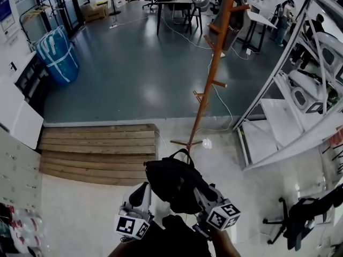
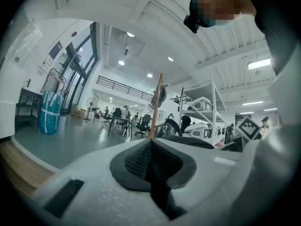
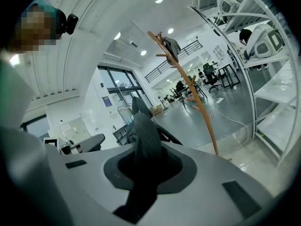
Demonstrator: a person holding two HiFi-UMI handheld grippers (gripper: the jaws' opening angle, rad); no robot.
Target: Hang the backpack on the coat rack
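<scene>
A black backpack hangs low in the head view, carried between my two grippers. My left gripper is shut on the pack's left side; in the left gripper view dark fabric sits between the shut pads of the left gripper, and the backpack bulges just beyond. My right gripper is shut on a black strap that runs up through the jaws of the right gripper. The orange wooden coat rack stands ahead, slightly right, apart from the pack; it also shows as the coat rack and the coat rack.
A dark item hangs high on the rack. Wooden steps lie ahead to the left, a white metal shelving frame stands to the right, and a black chair sits at the lower right. A blue bag and desks are farther off.
</scene>
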